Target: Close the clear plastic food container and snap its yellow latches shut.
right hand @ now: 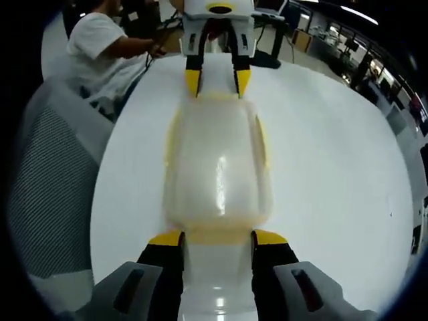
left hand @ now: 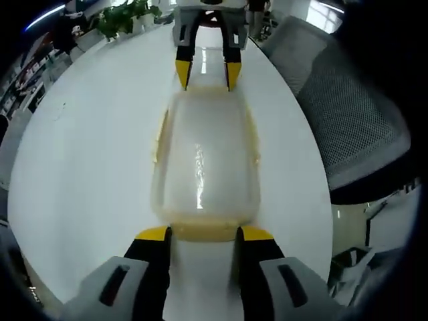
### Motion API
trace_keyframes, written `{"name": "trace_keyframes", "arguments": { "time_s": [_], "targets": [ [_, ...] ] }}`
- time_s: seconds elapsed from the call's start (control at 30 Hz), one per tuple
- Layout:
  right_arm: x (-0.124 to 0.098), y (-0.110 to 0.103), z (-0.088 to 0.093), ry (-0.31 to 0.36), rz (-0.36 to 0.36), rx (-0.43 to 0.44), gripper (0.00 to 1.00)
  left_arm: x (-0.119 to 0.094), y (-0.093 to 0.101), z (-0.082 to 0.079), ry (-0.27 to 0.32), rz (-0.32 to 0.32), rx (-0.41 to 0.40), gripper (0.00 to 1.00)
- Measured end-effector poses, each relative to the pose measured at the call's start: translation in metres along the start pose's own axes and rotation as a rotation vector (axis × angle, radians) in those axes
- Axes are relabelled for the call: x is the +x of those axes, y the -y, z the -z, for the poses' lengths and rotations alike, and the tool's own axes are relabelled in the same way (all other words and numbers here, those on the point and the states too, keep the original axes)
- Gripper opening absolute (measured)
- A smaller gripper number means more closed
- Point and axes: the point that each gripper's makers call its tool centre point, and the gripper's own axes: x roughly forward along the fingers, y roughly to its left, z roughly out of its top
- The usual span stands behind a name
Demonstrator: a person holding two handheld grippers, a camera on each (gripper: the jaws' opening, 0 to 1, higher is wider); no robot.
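Note:
The clear plastic container lies lengthwise on the white table with its lid on top. Yellow latches show at its near end and along both long sides. My left gripper is open, its yellow-tipped jaws flanking the near end latch. The right gripper faces it at the far end, also open. In the right gripper view the container runs away from my right gripper, whose jaws flank the end latch. The left gripper stands at the opposite end.
A grey mesh office chair stands at one side of the table, also seen as the chair. A person in a white shirt sits beyond it. Potted plants stand at the table's far edge.

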Motion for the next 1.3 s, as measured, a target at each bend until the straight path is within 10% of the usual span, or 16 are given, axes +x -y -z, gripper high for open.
{"name": "trace_keyframes", "arguments": {
  "time_s": [1.3],
  "targets": [
    [-0.044,-0.007,-0.017,0.013,-0.036,-0.011,0.37,-0.034,0.015,-0.018,0.046,-0.087,-0.029,0.36]
  ]
}}
